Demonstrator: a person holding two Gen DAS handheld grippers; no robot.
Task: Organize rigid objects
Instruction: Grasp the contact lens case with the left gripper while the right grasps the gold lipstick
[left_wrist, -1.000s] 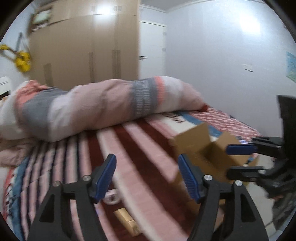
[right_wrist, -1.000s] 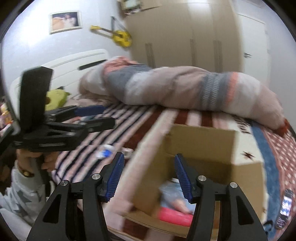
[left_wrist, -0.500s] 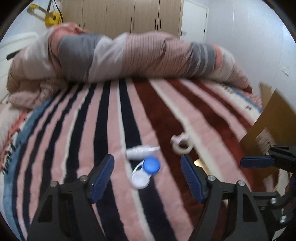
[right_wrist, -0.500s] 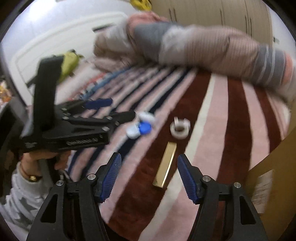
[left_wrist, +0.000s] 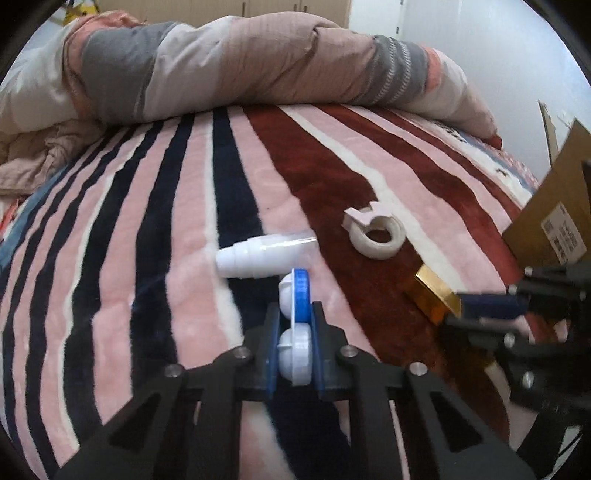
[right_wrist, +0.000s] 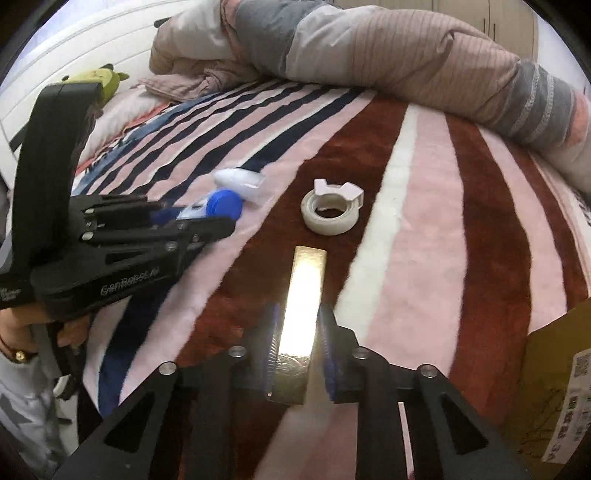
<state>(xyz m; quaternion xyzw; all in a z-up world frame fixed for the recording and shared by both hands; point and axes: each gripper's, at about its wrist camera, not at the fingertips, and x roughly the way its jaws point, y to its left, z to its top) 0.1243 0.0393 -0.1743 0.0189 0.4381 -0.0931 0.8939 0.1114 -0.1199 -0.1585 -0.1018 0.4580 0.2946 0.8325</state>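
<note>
At the bottom centre of the left wrist view, the left gripper (left_wrist: 293, 332) is clamped on a contact lens case (left_wrist: 295, 325), which stands on edge between the blue pads: a white cup sits low between the fingers and the blue screw cap pokes out past their tips. At the bottom centre of the right wrist view, the right gripper (right_wrist: 299, 354) is closed on the near end of a flat gold bar (right_wrist: 303, 302), whose shiny top glares white and runs straight up the frame away from the jaws.

Both objects are low over a striped fleece blanket (left_wrist: 147, 258) in pink, navy, white and maroon. Just past the lens case lies a small white bottle (left_wrist: 258, 254) on its side, its nozzle end toward the left of the frame. To its right, well apart from the gold bar, a white tape roll (left_wrist: 376, 236) in a pale pink dispenser lies flat on a maroon stripe.

At the right edge of the left wrist view a cardboard box (left_wrist: 554, 206) with a printed label rises from the blanket. In the right wrist view the person's hand (right_wrist: 70, 328) grips the left tool's handle at lower left.

Farther back, a rolled duvet (left_wrist: 240, 62) in pink, grey and white bands lies across the bed. In the upper left of the right wrist view a green plush toy (right_wrist: 99, 79) rests near the white headboard (right_wrist: 74, 44).
</note>
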